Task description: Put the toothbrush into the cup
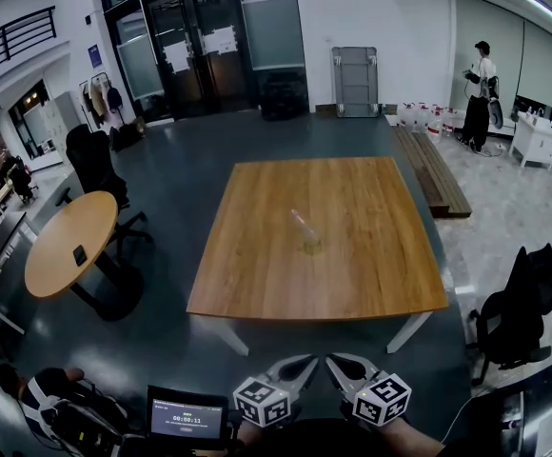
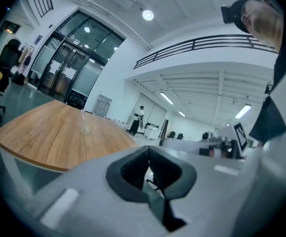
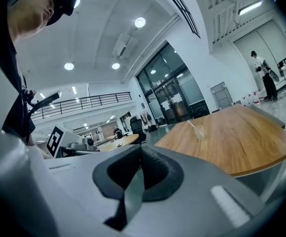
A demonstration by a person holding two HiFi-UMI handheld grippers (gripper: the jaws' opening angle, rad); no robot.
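Note:
A small clear cup (image 1: 310, 244) stands near the middle of the square wooden table (image 1: 371, 284). A pale toothbrush (image 1: 300, 222) leans out of the cup, tilted up and to the left. The cup (image 2: 85, 129) and the toothbrush (image 2: 82, 115) show far off in the left gripper view. In the right gripper view, the cup (image 3: 200, 134) holds the toothbrush (image 3: 193, 126) too. My left gripper (image 1: 306, 362) and right gripper (image 1: 333, 362) hang side by side well short of the table's near edge. Both the left gripper (image 2: 148, 168) and the right gripper (image 3: 139, 171) are shut and empty.
A round wooden table (image 1: 71, 244) with a dark office chair (image 1: 93, 163) stands at the left. Another black chair (image 1: 519, 312) sits at the right. A low wooden bench (image 1: 433, 171) lies beyond the table's right side. A person (image 1: 480, 95) stands far right. A timer screen (image 1: 187, 415) is below left.

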